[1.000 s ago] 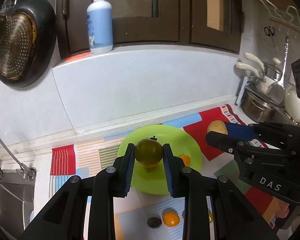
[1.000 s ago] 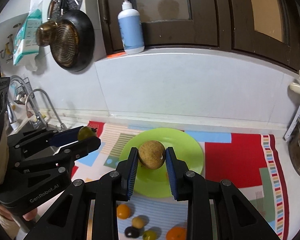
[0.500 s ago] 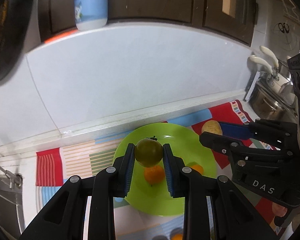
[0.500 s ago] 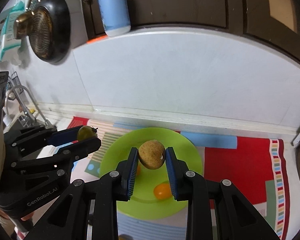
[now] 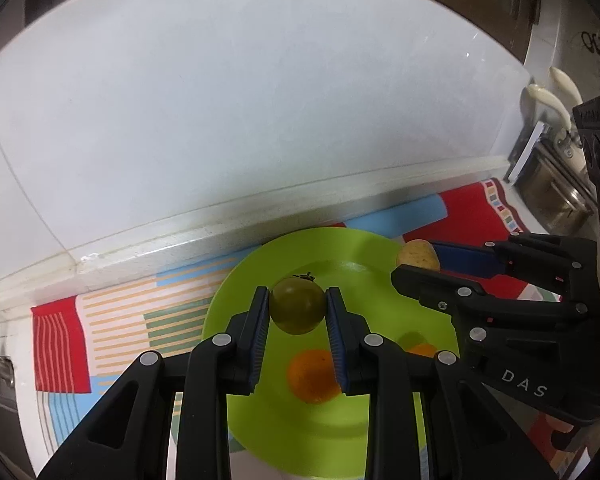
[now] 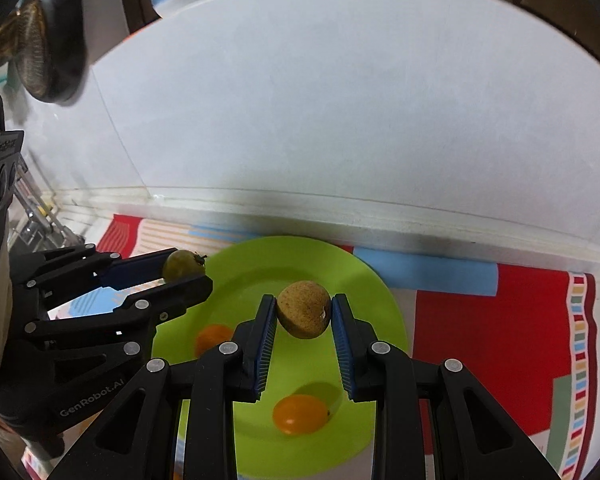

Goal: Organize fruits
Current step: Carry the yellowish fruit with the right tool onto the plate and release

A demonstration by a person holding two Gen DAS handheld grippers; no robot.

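The left gripper [image 5: 298, 309] is clenched on a green tomato [image 5: 297, 305], its blue pads pressing both sides, and holds it above the far left part of the lime-green plate [image 5: 260, 264]. The right gripper [image 6: 304, 315] grasps a brown, rough-skinned round fruit [image 6: 305, 309] over the same plate [image 6: 364, 280], to the right of the tomato. 2 orange fruits lie on the plate: an orange one [image 5: 312, 376] below the left gripper, and an oval one [image 6: 300, 414] nearer the right gripper. The plate rests on a colourful patterned mat [image 6: 500, 320] on the surface, near the white wall [image 5: 260, 100].
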